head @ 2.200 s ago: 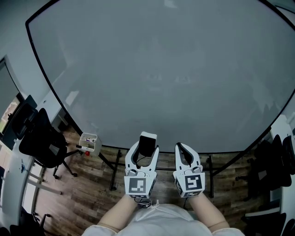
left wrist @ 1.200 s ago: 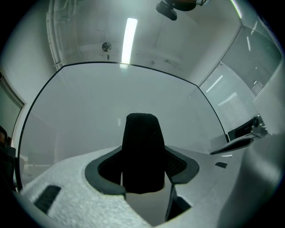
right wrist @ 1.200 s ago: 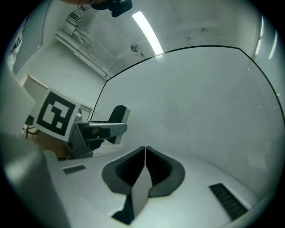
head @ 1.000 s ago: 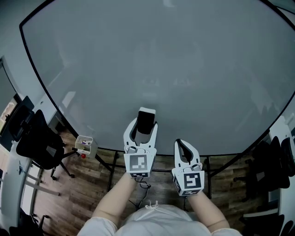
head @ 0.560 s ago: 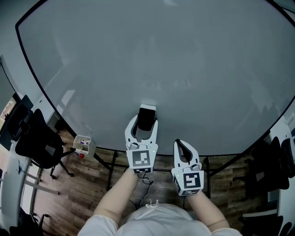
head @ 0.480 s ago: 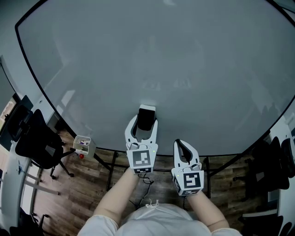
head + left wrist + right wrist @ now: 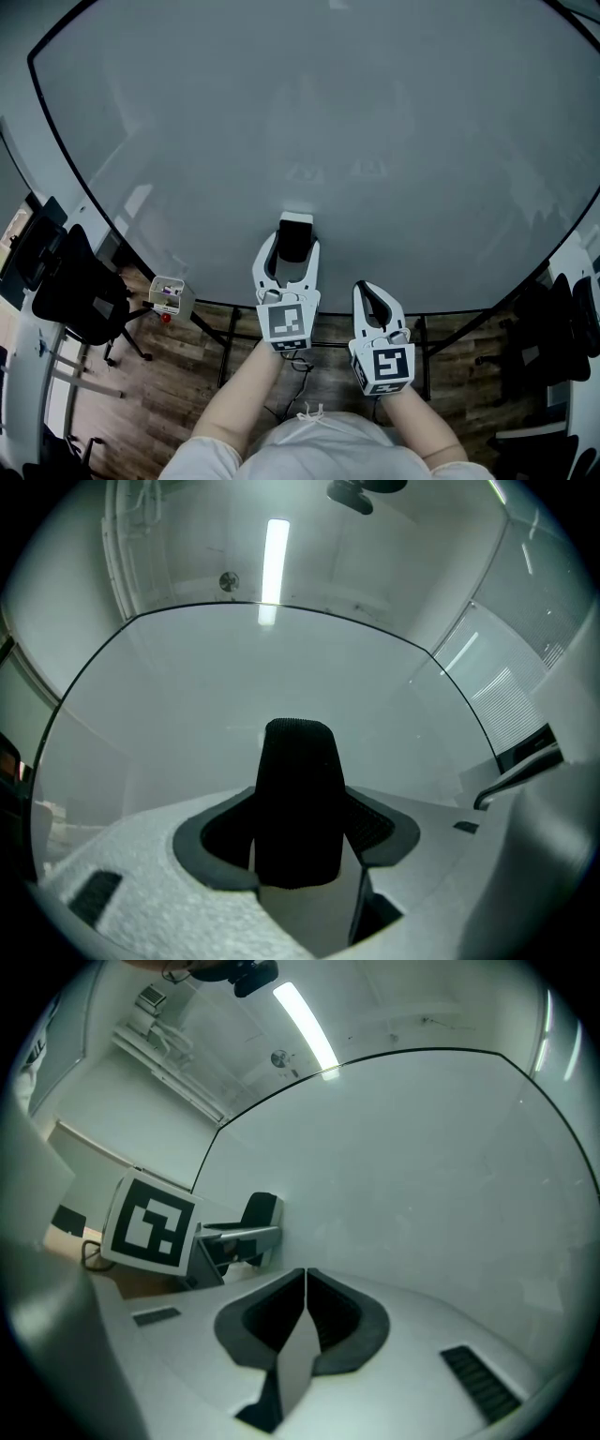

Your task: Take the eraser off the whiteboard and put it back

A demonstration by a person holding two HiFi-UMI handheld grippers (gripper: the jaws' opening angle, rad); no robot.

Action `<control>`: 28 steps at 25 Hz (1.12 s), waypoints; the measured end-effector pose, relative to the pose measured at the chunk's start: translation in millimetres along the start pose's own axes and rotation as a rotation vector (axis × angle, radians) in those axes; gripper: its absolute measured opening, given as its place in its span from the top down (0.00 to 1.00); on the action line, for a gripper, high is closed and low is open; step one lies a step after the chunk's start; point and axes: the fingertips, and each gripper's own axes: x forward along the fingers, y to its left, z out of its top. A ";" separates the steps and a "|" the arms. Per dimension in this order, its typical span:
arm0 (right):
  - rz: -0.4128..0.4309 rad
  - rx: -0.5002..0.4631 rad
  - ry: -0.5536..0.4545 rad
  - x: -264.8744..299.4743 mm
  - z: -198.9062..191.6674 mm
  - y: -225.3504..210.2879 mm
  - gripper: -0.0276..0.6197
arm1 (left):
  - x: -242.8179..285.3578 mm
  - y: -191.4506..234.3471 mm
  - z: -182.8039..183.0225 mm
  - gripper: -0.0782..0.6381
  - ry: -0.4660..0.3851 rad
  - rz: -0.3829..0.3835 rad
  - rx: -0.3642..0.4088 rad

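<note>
A black eraser (image 7: 295,237) with a white back stands between the jaws of my left gripper (image 7: 292,247), which is shut on it. In the left gripper view the eraser (image 7: 300,799) rises upright from the left gripper (image 7: 298,834) and fills the gap. Its far end is close against the lower part of the big whiteboard (image 7: 319,122); whether they touch I cannot tell. My right gripper (image 7: 373,302) hangs lower and to the right, shut with nothing in it, its fingertips together (image 7: 306,1275). The right gripper view also shows the eraser (image 7: 259,1211) off to the left.
A small white box (image 7: 172,295) with markers sits below the whiteboard's lower left edge. Black office chairs (image 7: 70,281) stand at the left, and more (image 7: 562,328) at the right. The board's black stand legs (image 7: 230,342) rest on the wooden floor below.
The left gripper has carried the eraser up and forward to the whiteboard, then held nearly still. The right gripper has stayed in place, shut.
</note>
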 end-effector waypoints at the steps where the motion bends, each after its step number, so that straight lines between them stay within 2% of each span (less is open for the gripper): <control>1: 0.002 -0.001 0.000 0.5 0.2 0.7 0.91 | -0.2 -0.3 0.4 0.52 0.003 -0.008 0.001; 7: 0.007 0.006 0.001 -3.0 -0.1 5.3 0.91 | -12.8 -2.4 11.3 0.51 -0.010 -0.011 0.039; 16: 0.013 0.021 0.000 -12.2 -1.8 22.4 0.91 | -73.1 -16.4 -6.9 0.52 0.071 -0.047 -0.012; 18: 0.008 0.023 0.002 -15.7 -3.4 26.2 0.91 | -86.8 -21.3 -9.9 0.64 0.083 -0.053 -0.027; 22: 0.005 0.028 0.003 -22.7 -7.5 35.6 0.91 | -109.6 -23.3 -16.8 0.81 0.101 -0.059 -0.049; 28: 0.011 0.052 0.009 -36.2 -13.9 45.1 0.91 | -127.0 -36.9 -22.3 0.87 0.168 -0.103 -0.044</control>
